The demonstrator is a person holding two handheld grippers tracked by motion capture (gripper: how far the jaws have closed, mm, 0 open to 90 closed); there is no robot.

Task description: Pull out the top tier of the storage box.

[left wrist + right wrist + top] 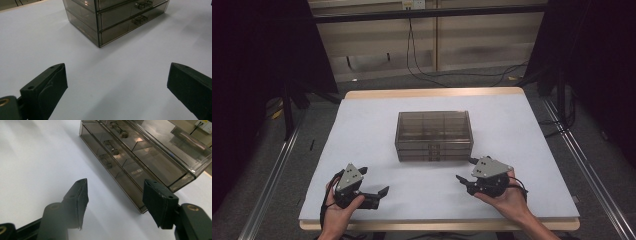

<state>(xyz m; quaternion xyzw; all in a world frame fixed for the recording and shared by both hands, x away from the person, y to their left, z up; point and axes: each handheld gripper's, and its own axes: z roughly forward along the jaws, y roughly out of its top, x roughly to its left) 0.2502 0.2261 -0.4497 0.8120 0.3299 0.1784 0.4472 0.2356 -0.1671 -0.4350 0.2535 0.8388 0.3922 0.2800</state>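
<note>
At the left, the left tongs (376, 181) rest in a hand at the counter's (362, 125) near edge, jaws spread wide with nothing between them. In the middle of the white counter stands one smoky clear drawer box (433, 135), seemingly three drawers stacked, each with a small handle on its front. At the right, the right tongs (465, 170) gape too, empty, just beside the box's front corner.

Lab: black curtains (257, 75), floor cables (447, 75).
</note>
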